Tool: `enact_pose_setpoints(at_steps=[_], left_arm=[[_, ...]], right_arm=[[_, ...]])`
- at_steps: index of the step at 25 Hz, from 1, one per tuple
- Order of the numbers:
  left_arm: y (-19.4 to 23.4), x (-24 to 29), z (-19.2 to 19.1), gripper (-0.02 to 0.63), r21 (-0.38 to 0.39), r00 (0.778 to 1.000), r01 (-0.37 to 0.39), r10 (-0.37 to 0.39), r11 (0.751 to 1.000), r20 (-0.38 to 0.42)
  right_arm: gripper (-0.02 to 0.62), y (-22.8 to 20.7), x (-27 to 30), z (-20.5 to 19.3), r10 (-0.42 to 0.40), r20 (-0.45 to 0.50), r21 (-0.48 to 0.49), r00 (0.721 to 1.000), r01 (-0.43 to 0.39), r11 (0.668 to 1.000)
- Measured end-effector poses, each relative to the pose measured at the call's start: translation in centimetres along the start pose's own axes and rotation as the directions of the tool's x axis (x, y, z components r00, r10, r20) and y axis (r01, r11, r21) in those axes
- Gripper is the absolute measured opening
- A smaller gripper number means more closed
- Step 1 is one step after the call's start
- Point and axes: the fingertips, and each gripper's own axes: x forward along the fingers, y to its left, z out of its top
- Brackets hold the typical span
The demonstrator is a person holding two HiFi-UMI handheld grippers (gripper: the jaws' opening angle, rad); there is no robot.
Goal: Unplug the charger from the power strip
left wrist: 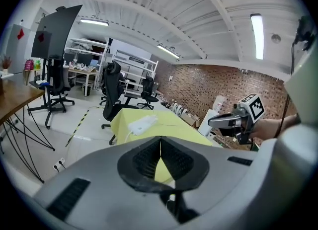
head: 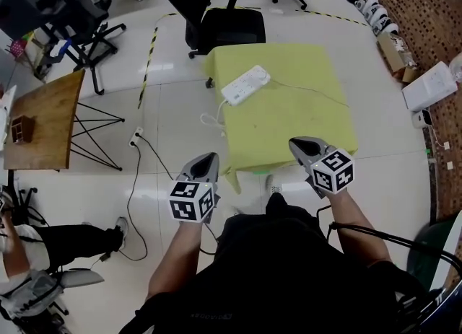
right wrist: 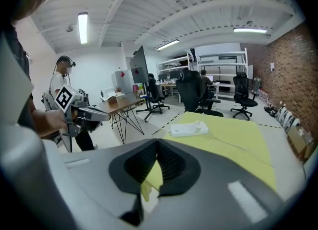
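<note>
Holds left gripper (head: 208, 159) and right gripper (head: 299, 143) shut and empty at the near edge of the yellow-clothed table (head: 310, 120). Aims both toward the white power strip (head: 245, 85), well apart at the far left, likely readying an approach. Cannot make out the charger.

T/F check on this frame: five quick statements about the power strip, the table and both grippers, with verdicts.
1. The power strip lies on the yellow-green table. True.
2. The right gripper is clamped on the power strip. False: its jaws are together on nothing, by the table's near edge, well apart from the strip.
3. The left gripper has its jaws together and is empty. True.
4. The power strip is black. False: it is white.
5. A black office chair stands beyond the table's far side. True.
</note>
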Motion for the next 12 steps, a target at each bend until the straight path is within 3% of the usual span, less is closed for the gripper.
enact_pose_setpoints(at_steps=[12], left_arm=[[1.0, 1.7, 1.5, 0.009, -0.022, 0.997, -0.072, 0.071, 0.997, -0.021]], right_arm=[[0.003, -2.8, 5.9, 1.8, 0.098, -0.049, 0.005, 0.994, -0.098, 0.995]])
